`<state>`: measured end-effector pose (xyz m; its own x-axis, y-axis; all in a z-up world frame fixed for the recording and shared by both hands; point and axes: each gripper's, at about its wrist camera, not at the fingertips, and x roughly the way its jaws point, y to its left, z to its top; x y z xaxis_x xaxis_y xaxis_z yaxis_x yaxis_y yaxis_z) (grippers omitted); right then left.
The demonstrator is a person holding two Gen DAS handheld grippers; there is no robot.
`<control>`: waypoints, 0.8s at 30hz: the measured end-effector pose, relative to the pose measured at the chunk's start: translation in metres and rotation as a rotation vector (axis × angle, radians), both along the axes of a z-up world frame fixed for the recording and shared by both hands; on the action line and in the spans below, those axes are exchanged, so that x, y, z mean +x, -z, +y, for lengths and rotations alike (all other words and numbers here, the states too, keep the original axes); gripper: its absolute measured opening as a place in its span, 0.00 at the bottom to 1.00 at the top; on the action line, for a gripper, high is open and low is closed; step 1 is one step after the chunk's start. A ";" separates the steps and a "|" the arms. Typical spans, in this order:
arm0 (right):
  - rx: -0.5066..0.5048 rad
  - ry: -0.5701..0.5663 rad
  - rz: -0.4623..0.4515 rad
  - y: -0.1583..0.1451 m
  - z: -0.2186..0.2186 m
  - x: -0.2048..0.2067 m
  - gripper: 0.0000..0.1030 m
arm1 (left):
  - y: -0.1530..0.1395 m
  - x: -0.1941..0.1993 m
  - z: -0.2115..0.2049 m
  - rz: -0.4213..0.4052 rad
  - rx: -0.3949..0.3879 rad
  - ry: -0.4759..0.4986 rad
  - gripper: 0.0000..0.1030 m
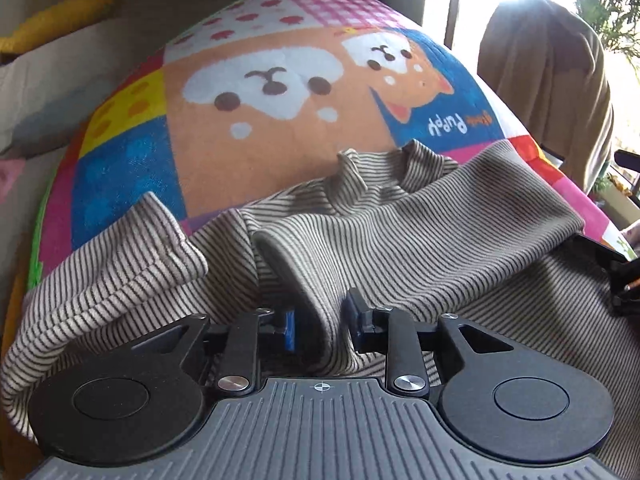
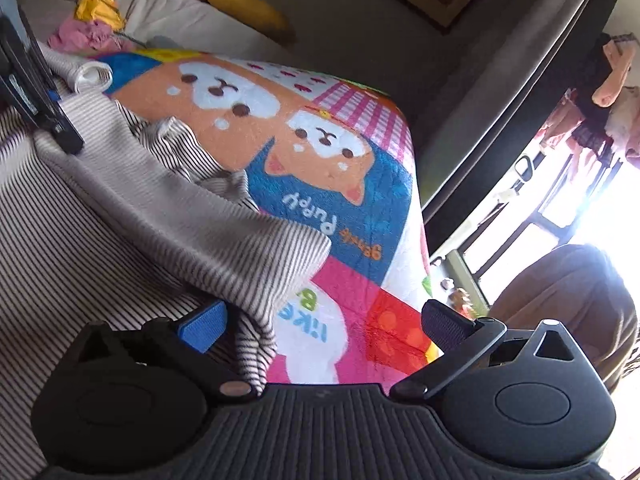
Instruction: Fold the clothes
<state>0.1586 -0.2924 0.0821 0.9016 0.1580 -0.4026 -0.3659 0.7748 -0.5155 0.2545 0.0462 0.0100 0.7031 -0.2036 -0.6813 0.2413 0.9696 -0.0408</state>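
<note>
Left wrist view: nearest the lens, the left gripper [image 1: 320,320] has its jaws drawn narrow on a raised fold of the striped sweater [image 1: 400,240], the cloth pinched between the blue pads [image 1: 289,326]. Ahead of the jaws the sleeve runs off to the right, and a cuff [image 1: 168,232] lies to the left. Beyond them spreads the puppy blanket [image 1: 260,92] on which the garment lies. The right gripper shows at the far right edge.

Right wrist view: closest in, the right gripper [image 2: 320,320] has its jaws wide and holds nothing. The sweater's folded edge [image 2: 280,264] drapes over the left finger [image 2: 202,326] and partly into the gap; bare blanket lies before the right finger [image 2: 446,322].

Judgement: a sleeve is being folded across the body. Next, the right gripper would need to close on that edge, so both can carry the fold over flat.
</note>
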 end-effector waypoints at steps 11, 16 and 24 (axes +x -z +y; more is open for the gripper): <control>0.039 0.140 0.144 0.033 0.019 0.070 1.00 | -0.041 -0.049 0.037 -0.123 -0.022 -0.004 0.63; 0.137 0.065 0.178 -0.003 0.030 0.063 1.00 | -0.044 -0.062 0.054 -0.228 0.179 -0.068 0.74; 0.593 -0.241 0.595 -0.055 0.114 0.086 0.92 | -0.021 -0.044 0.080 -0.209 0.254 -0.176 0.72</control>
<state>0.2448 -0.1784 0.1369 0.4827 0.6497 -0.5872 -0.6345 0.7216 0.2768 0.2106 0.1266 0.0307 0.8417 0.0898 -0.5325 0.0479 0.9698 0.2393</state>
